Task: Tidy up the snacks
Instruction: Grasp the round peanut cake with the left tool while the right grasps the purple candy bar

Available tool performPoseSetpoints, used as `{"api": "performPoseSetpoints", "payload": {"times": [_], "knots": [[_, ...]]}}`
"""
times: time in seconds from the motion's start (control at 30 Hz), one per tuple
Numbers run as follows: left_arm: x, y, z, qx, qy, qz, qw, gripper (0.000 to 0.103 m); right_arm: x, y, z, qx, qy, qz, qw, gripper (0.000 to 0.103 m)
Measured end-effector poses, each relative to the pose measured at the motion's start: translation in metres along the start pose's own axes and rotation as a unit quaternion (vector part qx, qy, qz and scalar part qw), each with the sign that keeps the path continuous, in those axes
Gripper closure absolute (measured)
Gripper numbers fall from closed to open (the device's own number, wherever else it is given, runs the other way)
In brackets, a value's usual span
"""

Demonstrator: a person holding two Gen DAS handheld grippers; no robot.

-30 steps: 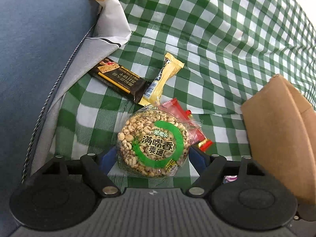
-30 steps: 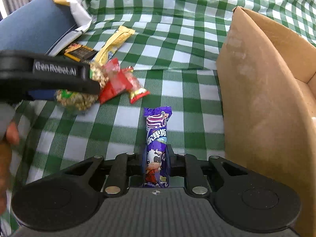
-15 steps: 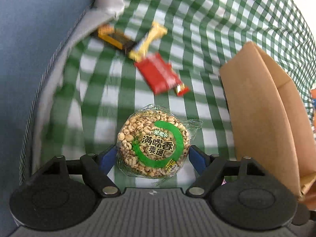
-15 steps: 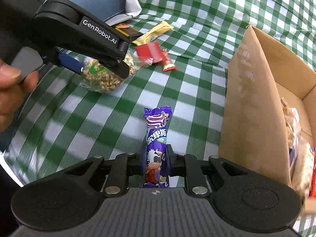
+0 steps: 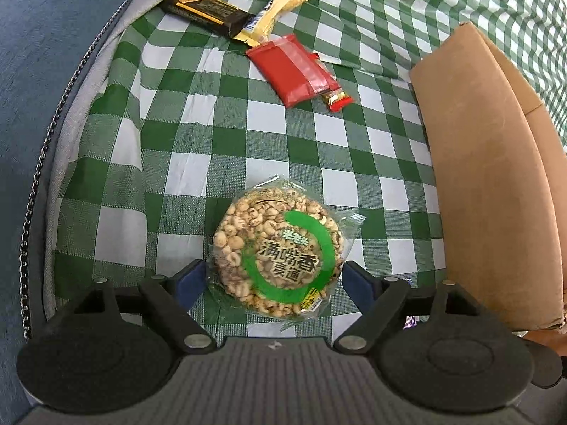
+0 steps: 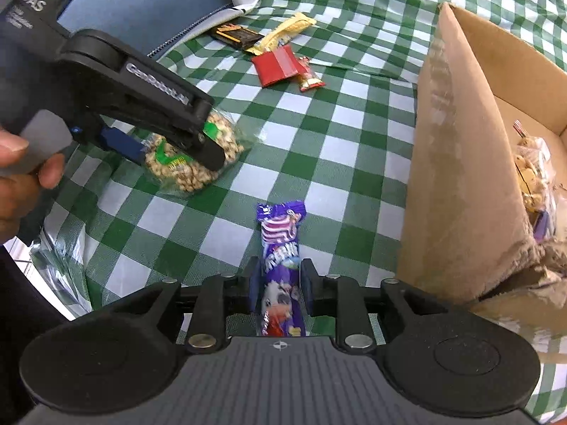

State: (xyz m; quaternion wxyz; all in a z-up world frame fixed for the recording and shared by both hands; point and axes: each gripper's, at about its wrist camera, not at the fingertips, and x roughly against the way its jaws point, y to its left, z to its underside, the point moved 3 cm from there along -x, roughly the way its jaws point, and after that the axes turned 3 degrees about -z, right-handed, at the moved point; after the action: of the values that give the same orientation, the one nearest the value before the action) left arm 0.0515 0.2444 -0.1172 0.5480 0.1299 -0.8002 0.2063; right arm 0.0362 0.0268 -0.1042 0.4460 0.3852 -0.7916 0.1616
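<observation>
A round puffed-grain cake [image 5: 280, 258] in clear wrap with a green ring sits between the blue pads of my left gripper [image 5: 276, 276], just above the checked cloth. The jaws are opening, but the pads still touch the cake's sides. The right wrist view shows that same left gripper [image 6: 177, 156] from the side. My right gripper [image 6: 280, 283] has a purple snack bar [image 6: 280, 233] between its fingers. Its jaws are opening and the bar looks blurred and loose. The cardboard box [image 6: 457, 163] stands right beside it.
On the green-checked cloth lie a red packet [image 5: 294, 67], a small red-gold candy [image 5: 336, 97], a black bar [image 5: 202, 9] and a yellow bar [image 5: 276, 14]. The box holds several snacks [image 6: 531, 173]. A blue cushion [image 5: 42, 71] borders the left. A hand [image 6: 17, 184] grips the left tool.
Both grippers have moved toward the box, leaving the loose snacks farther off. The cake has turned a little in the left grip. The right jaws have widened around the purple bar.
</observation>
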Motion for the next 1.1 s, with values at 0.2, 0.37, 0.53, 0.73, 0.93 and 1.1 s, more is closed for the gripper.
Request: {"api": "performPoseSetpoints", "payload": {"times": [0.2,0.37,0.53,0.73,0.93,1.1], "knots": [[-0.0023,-0.0023,-0.0024,-0.003,0.000,-0.003,1.0000,0.015,-0.0083,0.0033,0.0010,0.010,0.011,-0.001,1.000,0.077],[-0.0036,-0.0040,-0.0026,-0.009,0.000,-0.005,0.9999,0.014,-0.0108,0.0033,0.0004,0.014,0.013,0.000,1.000,0.077],[-0.0044,-0.0040,-0.0031,-0.013,0.000,-0.008,0.9999,0.014,-0.0106,0.0029,0.0014,0.019,0.014,-0.001,1.000,0.077],[-0.0045,-0.0035,-0.0033,-0.014,0.000,-0.007,0.9999,0.014,-0.0099,0.0026,0.0021,0.025,0.014,0.002,1.000,0.081],[-0.0043,-0.0038,-0.0029,-0.014,0.000,-0.007,0.9999,0.014,-0.0088,0.0028,0.0026,0.030,0.014,0.005,0.999,0.083],[-0.0040,-0.0037,-0.0028,-0.013,0.000,-0.007,0.9999,0.014,-0.0087,0.0035,0.0021,0.030,0.014,0.006,0.999,0.083]]}}
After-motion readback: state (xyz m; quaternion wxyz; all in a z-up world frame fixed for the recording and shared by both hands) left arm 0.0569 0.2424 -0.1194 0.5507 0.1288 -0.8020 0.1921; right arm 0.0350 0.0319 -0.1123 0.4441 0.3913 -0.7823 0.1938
